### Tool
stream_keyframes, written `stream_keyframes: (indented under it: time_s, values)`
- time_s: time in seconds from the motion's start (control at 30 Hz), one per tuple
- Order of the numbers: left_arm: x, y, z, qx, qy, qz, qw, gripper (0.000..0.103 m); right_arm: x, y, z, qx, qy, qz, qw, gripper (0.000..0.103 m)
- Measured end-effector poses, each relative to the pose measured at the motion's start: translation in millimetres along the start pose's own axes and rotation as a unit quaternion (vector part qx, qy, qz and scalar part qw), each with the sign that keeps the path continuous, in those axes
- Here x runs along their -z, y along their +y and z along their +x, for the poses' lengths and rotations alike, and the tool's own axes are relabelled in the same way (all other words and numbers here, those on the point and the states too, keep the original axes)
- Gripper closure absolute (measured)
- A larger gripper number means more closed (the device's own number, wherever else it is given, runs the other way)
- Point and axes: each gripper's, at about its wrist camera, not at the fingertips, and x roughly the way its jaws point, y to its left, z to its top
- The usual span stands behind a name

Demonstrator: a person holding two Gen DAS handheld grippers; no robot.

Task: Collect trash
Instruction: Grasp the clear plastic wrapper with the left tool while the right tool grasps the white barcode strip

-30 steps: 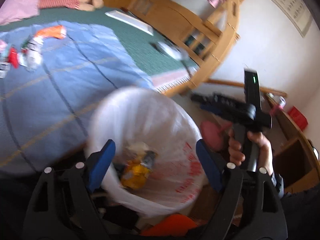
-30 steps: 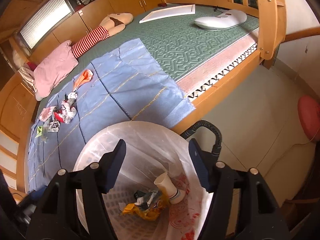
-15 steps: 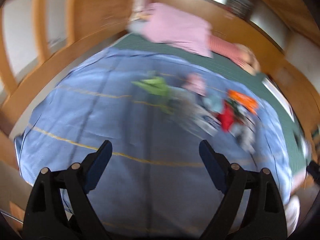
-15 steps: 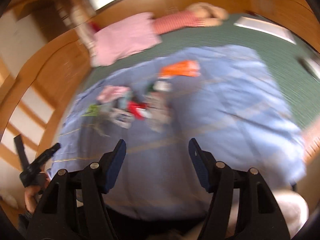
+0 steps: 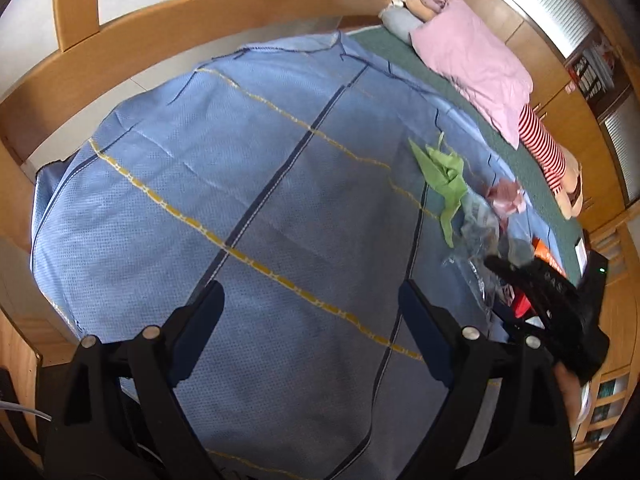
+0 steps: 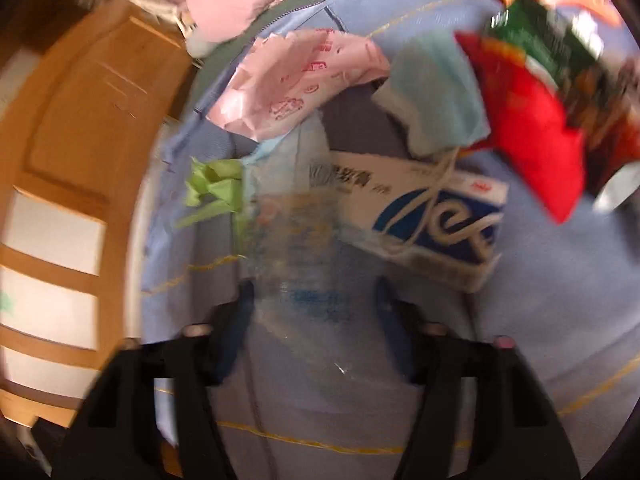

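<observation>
the left tool point(image 5: 310, 310) is held wide open and empty over a blue blanket point(image 5: 240, 168) on the bed. the right tool point(image 6: 314, 300) is spread open around a clear plastic wrapper point(image 6: 296, 248), not yet gripped. just beyond lie a white and blue box point(image 6: 432, 224), pink wrapper point(image 6: 296, 80), green scrap point(image 6: 212, 188) and red packet point(image 6: 532, 136).

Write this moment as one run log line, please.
left gripper: open, above blue sheet | right gripper: open, around clear plastic wrapper | trash pile: uncollected

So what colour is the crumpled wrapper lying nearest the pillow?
Pale pink with red print: the crumpled wrapper, clearest in the right wrist view.
</observation>
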Motion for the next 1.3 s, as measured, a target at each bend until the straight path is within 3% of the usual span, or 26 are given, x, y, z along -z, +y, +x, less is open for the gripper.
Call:
stream_keyframes:
  time_s: [0.1, 0.13, 0.23, 0.4, 0.47, 0.5, 0.57, 0.63, 0.77, 0.87, 0.97, 1.07, 1.2, 1.23, 1.3]
  values:
    - [0, 8, -3, -0.003, -0.004, -0.02, 0.9998, 0.014, 7, 12, -16, -0.008, -0.011, -0.042, 0.999, 0.084]
    - [1, 11, -6, -0.003, -0.005, -0.027, 0.9996, 0.014, 11, 18, -24, 0.0, -0.014, -0.067, 0.998, 0.098]
    - [2, 16, -13, -0.016, -0.014, -0.026, 0.9994, 0.014, 34, 38, -51, 0.045, -0.004, -0.141, 0.989, 0.098]
    - [7, 19, -19, -0.026, -0.021, -0.021, 0.9992, 0.014, 76, 70, -88, 0.142, -0.019, -0.28, 0.949, 0.098]
    - [8, 18, -18, -0.027, -0.016, -0.017, 0.9994, 0.014, 99, 82, -87, 0.168, -0.004, -0.346, 0.923, 0.093]
    - [8, 19, -17, -0.028, -0.013, -0.017, 0.9994, 0.014, 105, 86, -87, 0.159, 0.006, -0.357, 0.921, 0.087]
    - [8, 22, -17, -0.032, -0.013, -0.024, 0.9991, 0.013, 123, 92, -87, 0.069, 0.057, -0.355, 0.93, 0.059]
    - [7, 27, -17, -0.035, -0.013, -0.034, 0.9988, 0.013, 127, 97, -89, -0.009, 0.092, -0.335, 0.938, 0.053]
    - [5, 38, -16, -0.037, -0.006, -0.055, 0.9978, 0.012, 109, 89, -95, -0.048, 0.074, -0.296, 0.951, 0.048]
    - [7, 39, -12, -0.021, 0.011, -0.061, 0.9978, 0.011, 65, 64, -98, 0.003, 0.016, -0.236, 0.972, 0.042]
    - [14, 25, -3, 0.002, 0.039, -0.037, 0.9985, 0.011, 22, 45, -87, 0.084, -0.035, -0.211, 0.973, 0.042]
    - [27, -2, 6, 0.034, 0.068, 0.013, 0.997, 0.011, -10, 45, -44, 0.153, -0.045, -0.253, 0.954, 0.041]
    - [46, -42, 18, 0.074, 0.101, 0.098, 0.9873, 0.011, -37, 38, 27, 0.244, -0.002, -0.313, 0.918, 0.036]
    - [50, -49, 21, 0.081, 0.105, 0.113, 0.9846, 0.011, -36, 33, 33, 0.26, 0.004, -0.322, 0.91, 0.031]
    - [53, -61, 28, 0.089, 0.111, 0.13, 0.9813, 0.011, -40, 27, 46, 0.273, 0.0, -0.336, 0.901, 0.034]
